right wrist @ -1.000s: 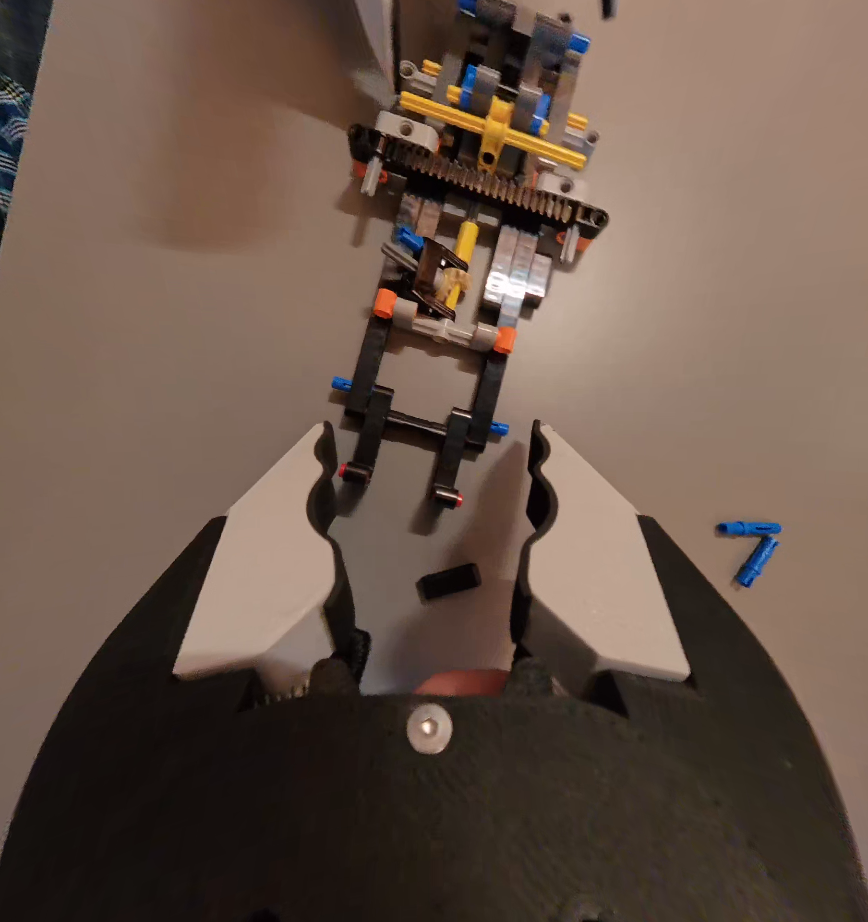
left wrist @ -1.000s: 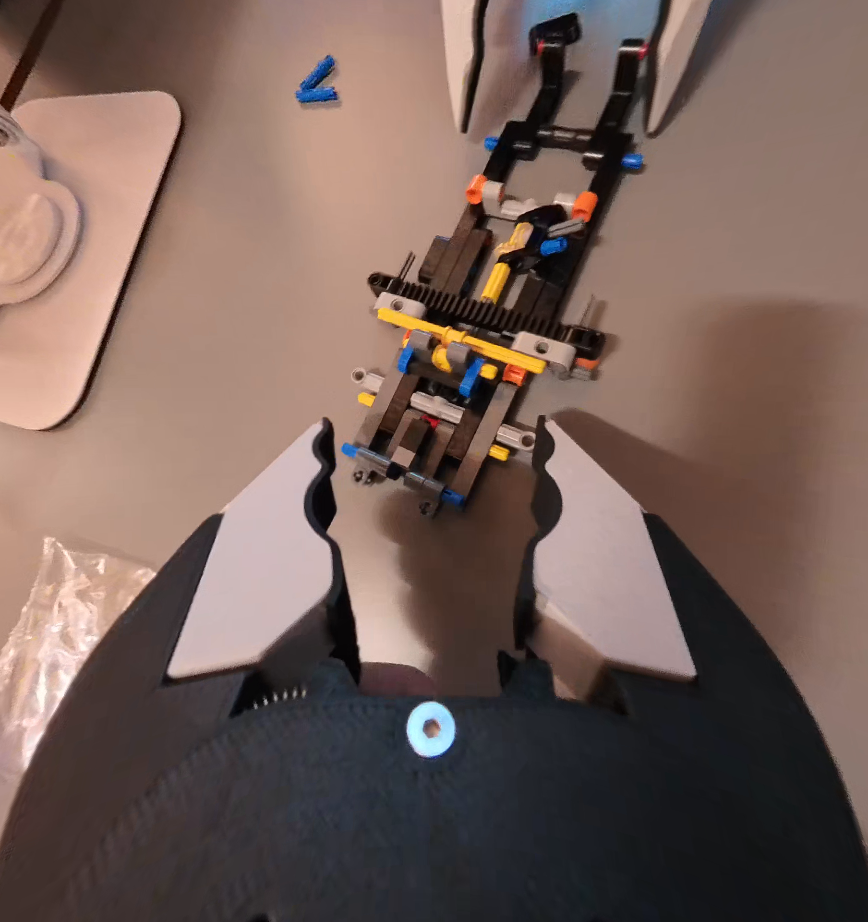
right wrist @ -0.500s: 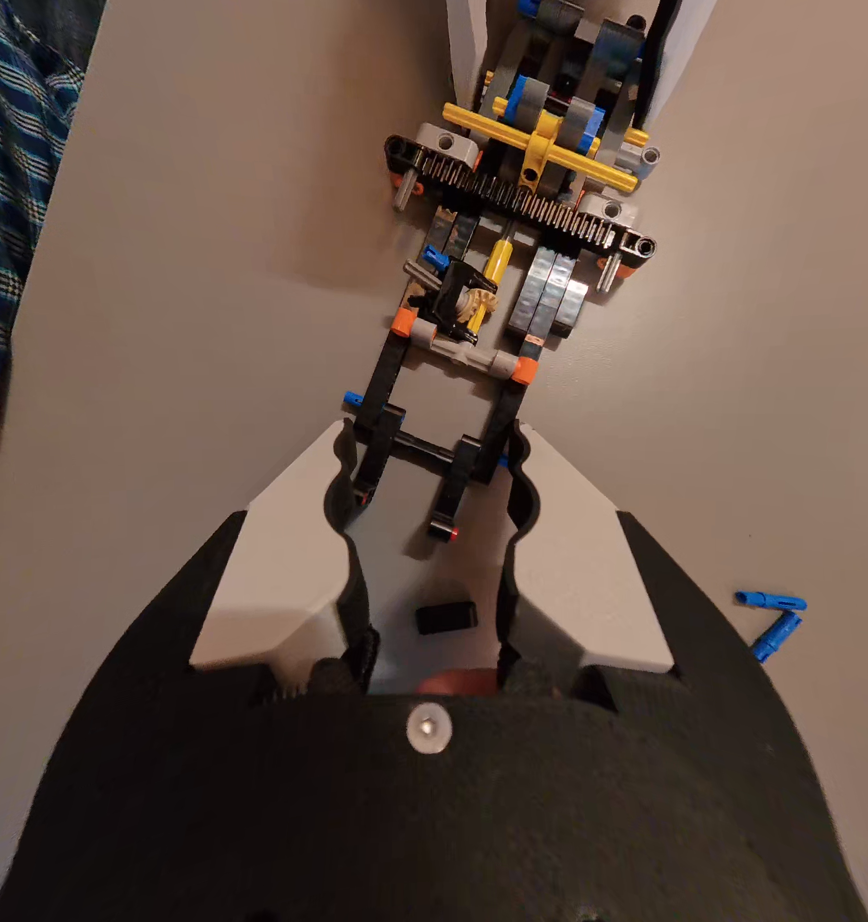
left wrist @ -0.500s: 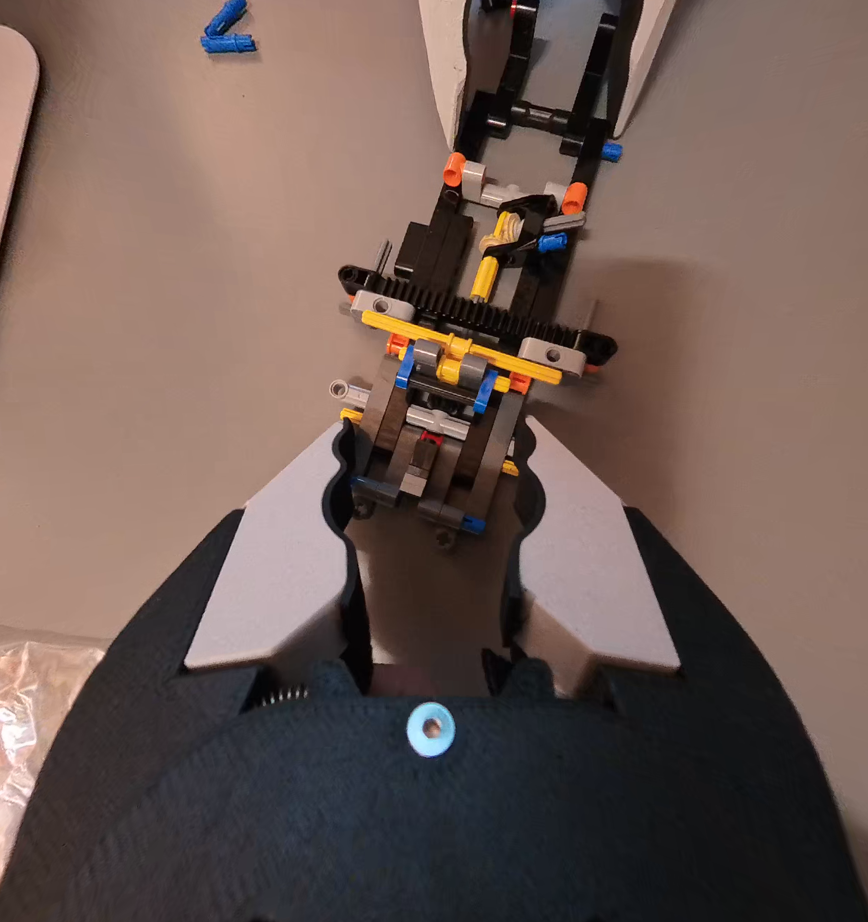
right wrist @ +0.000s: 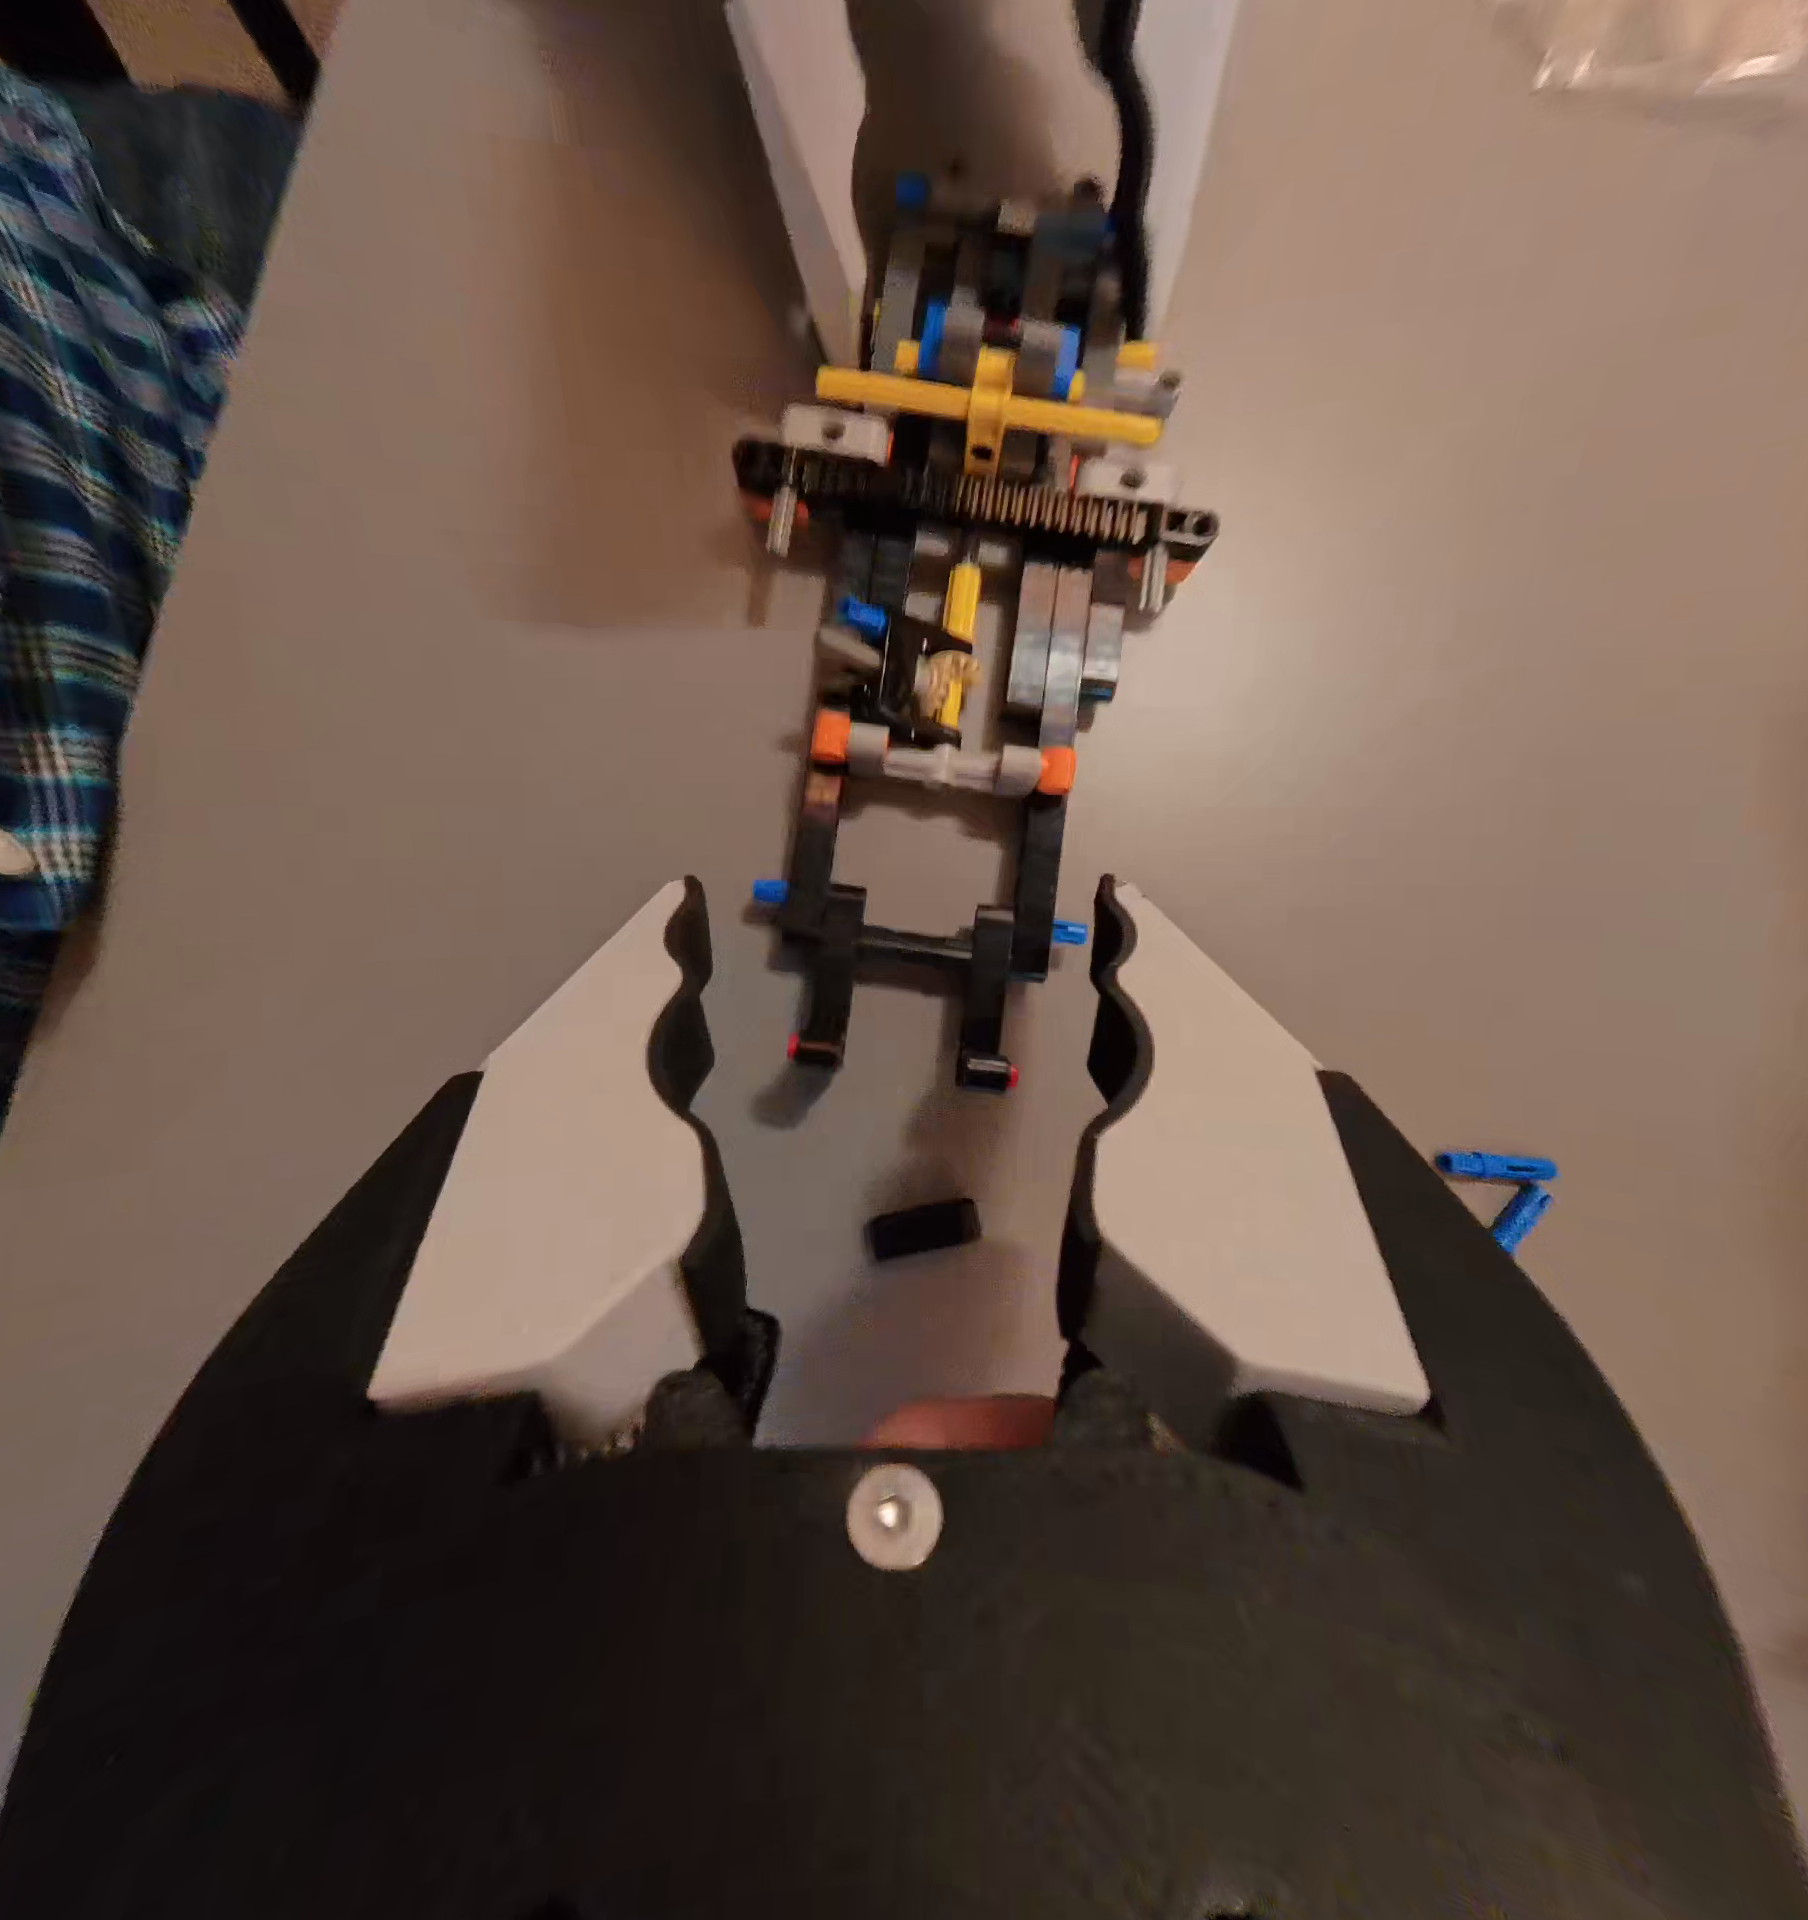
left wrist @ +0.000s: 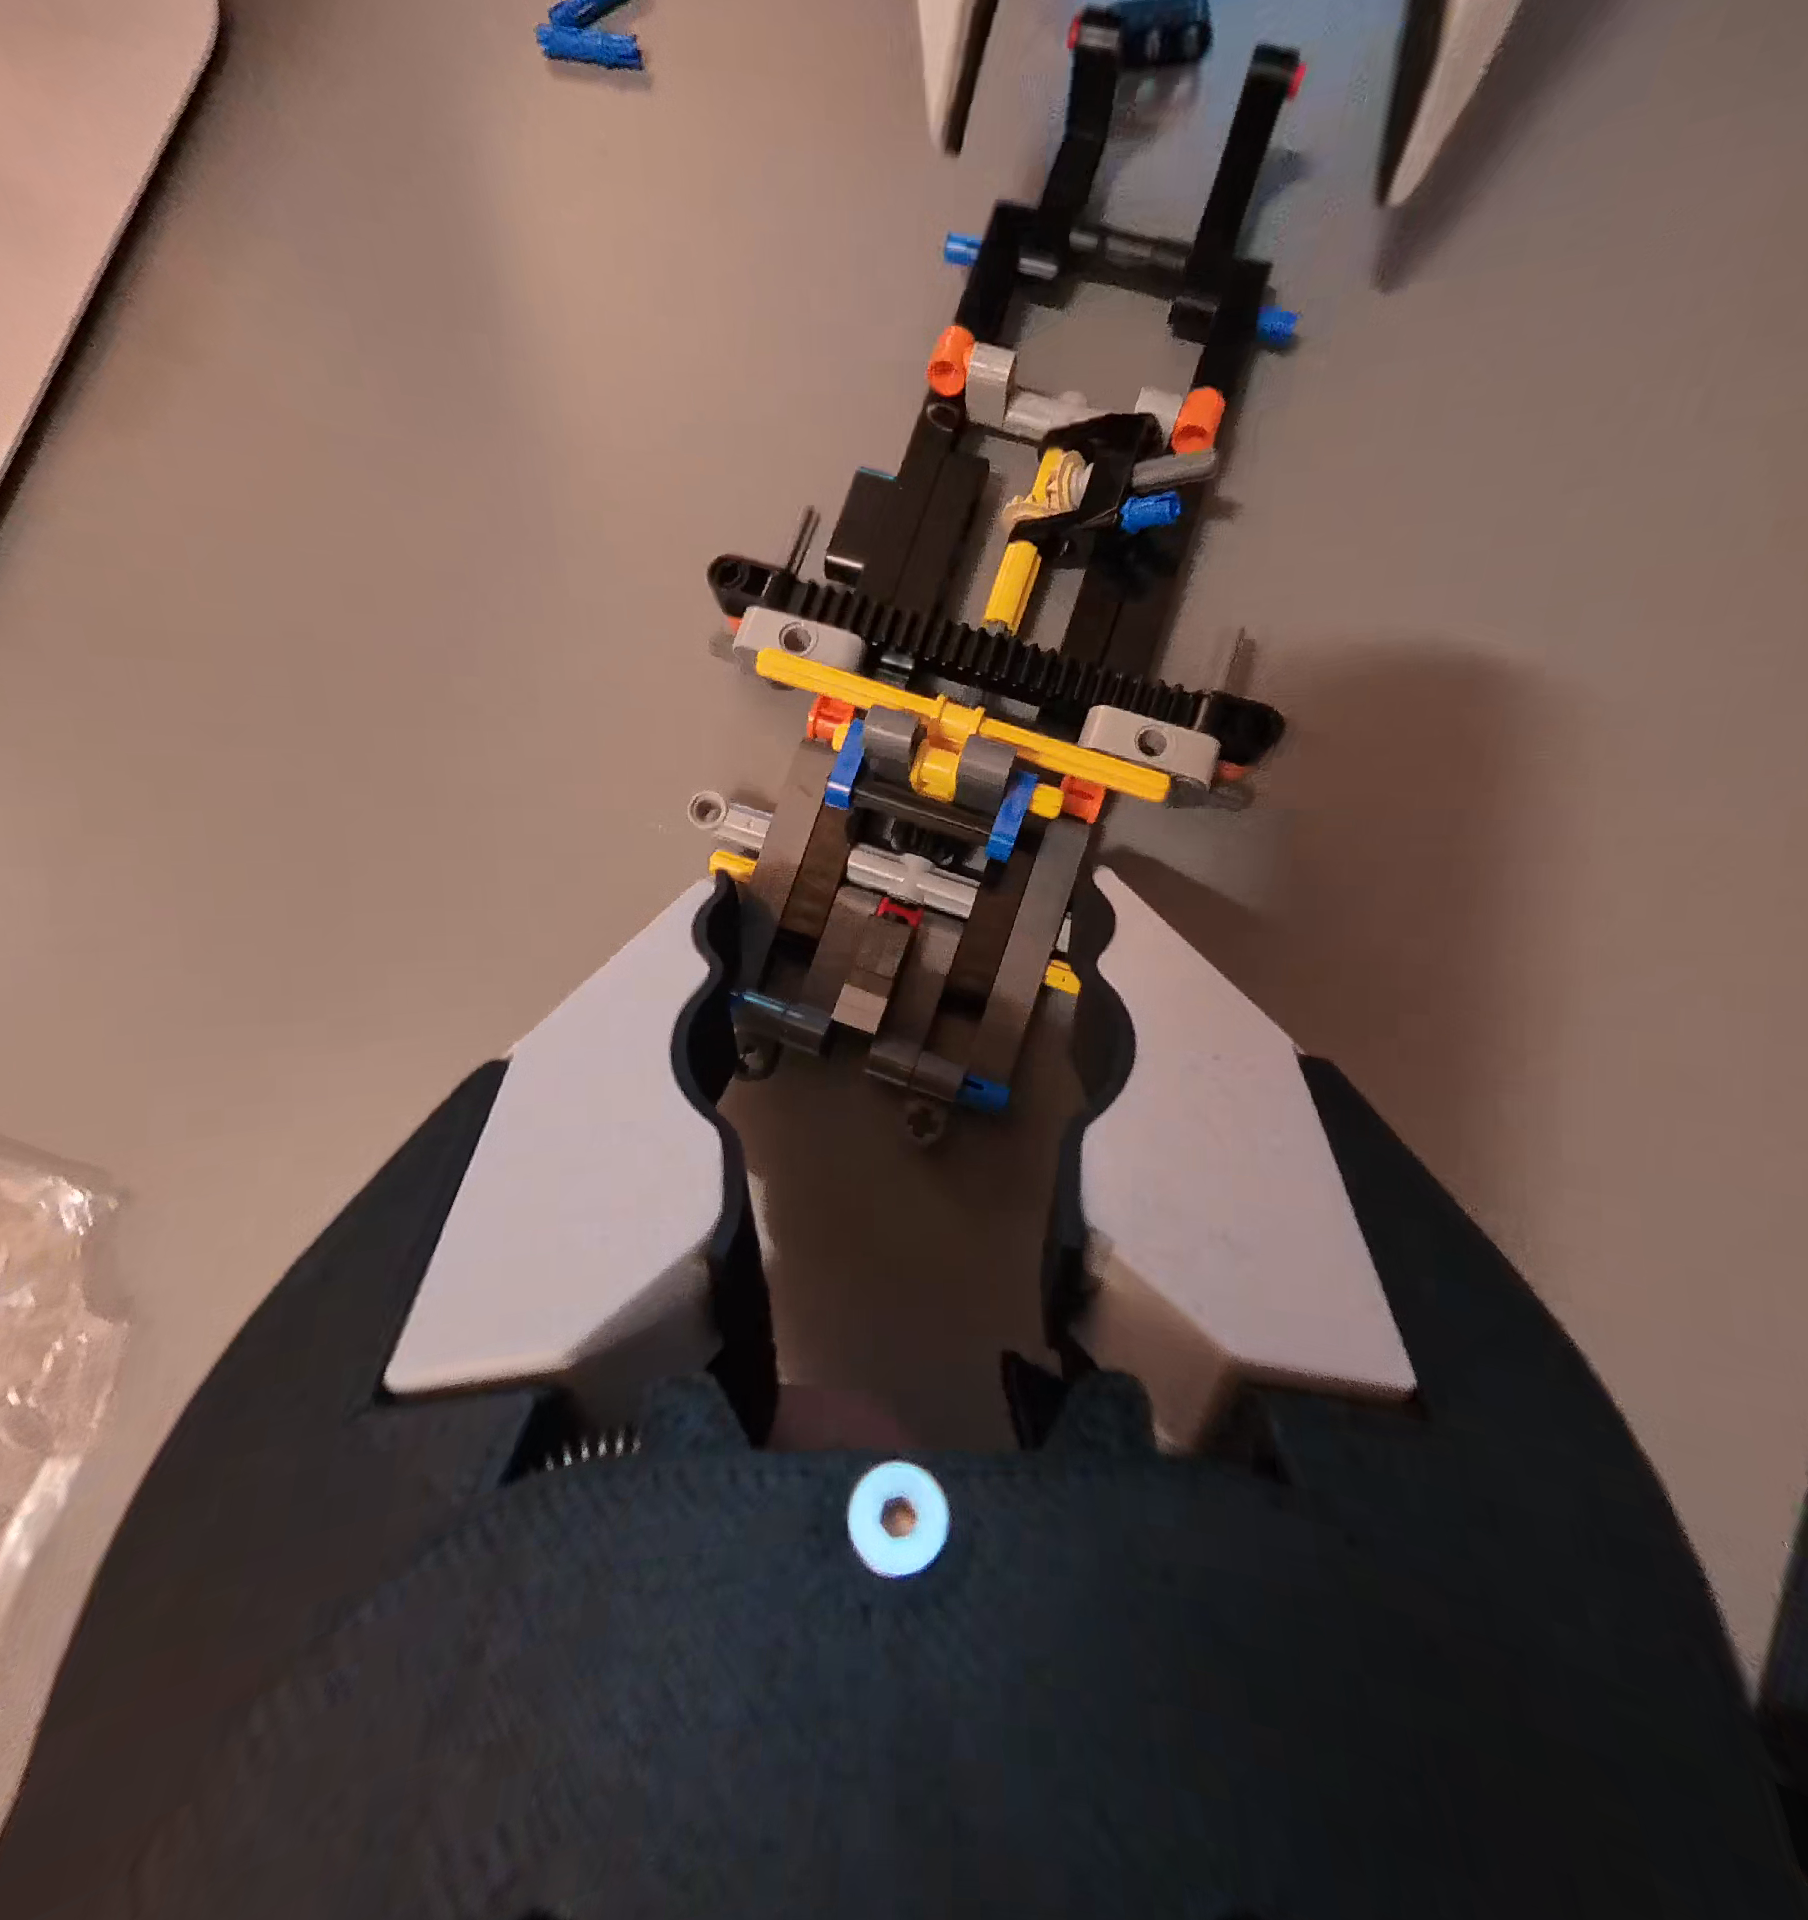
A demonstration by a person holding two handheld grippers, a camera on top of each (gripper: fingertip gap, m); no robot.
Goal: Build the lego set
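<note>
grey table [left wrist: 360, 520] | left gripper [left wrist: 905, 987] clamps lego chassis [left wrist: 993, 675] end | right gripper [right wrist: 895, 987] wide, just short

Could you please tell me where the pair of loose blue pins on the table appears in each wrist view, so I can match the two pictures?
Left wrist view: the blue pins lie at the top edge, left of centre, partly cut off.
Right wrist view: the blue pins lie at the right, beside the right gripper's body.
Shared landmark: the yellow cross axle on the lego chassis.
</note>
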